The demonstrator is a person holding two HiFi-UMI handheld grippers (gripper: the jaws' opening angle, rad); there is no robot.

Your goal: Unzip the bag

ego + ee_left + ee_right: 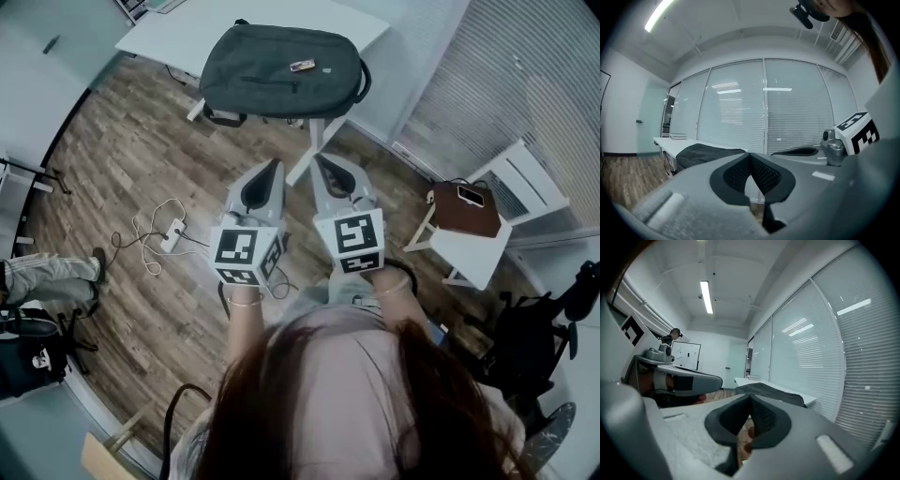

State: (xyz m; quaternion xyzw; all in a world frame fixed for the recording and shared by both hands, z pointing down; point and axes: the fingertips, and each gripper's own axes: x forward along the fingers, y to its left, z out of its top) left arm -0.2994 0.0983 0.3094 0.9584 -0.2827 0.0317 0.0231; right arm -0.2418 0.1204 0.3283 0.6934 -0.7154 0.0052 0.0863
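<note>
The bag is a dark grey backpack lying flat on a white table, front face up, its rounded body bulging over the table's near edge. A thin dark zip seam runs across the front pocket – shut, as far as can be told. A strap loop curls out at one side, another strap hangs at the near corner. A small pale piece rests on its top face – what it is cannot be made out. From both gripper views it shows as a low, dark, slumped mound.
</note>
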